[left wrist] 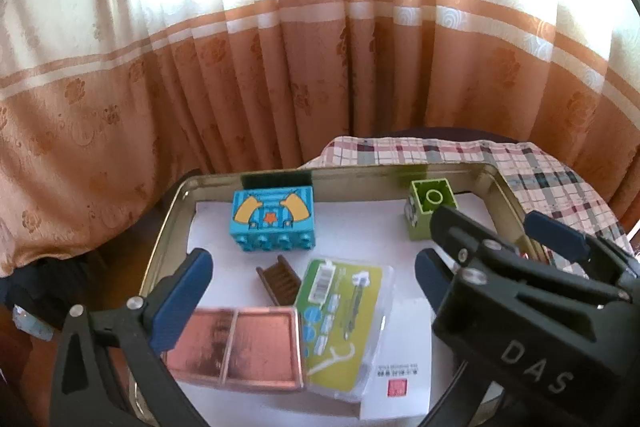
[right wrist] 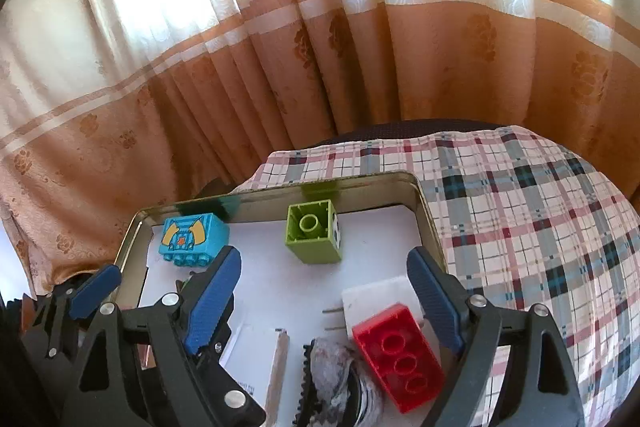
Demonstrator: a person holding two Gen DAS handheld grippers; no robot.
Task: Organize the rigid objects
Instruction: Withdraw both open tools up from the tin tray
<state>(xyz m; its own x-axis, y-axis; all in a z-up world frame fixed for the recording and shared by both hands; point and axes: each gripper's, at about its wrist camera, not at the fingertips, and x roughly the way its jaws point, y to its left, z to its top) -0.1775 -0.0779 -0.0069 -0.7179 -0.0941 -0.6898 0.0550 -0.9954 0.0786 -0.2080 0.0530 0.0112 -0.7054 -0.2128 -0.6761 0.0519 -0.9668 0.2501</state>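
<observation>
A metal tray (left wrist: 172, 223) lined with white paper holds the objects. In the left wrist view a blue printed brick (left wrist: 272, 219) stands at the back left and a green brick (left wrist: 430, 209) at the back right. My left gripper (left wrist: 312, 279) is open above a pink two-part case (left wrist: 236, 347), a green card in a clear box (left wrist: 348, 323) and a small brown comb-like piece (left wrist: 280, 279). In the right wrist view my right gripper (right wrist: 324, 291) is open above a red brick (right wrist: 396, 359), with the green brick (right wrist: 314, 237) and the blue brick (right wrist: 194, 239) beyond.
A plaid cloth (right wrist: 520, 211) covers the surface right of the tray (right wrist: 428, 223). An orange and cream curtain (left wrist: 280, 67) hangs close behind. A white foam pad (right wrist: 380, 297), a wooden stick (right wrist: 278, 371) and a dark bundled item (right wrist: 332, 379) lie near the red brick.
</observation>
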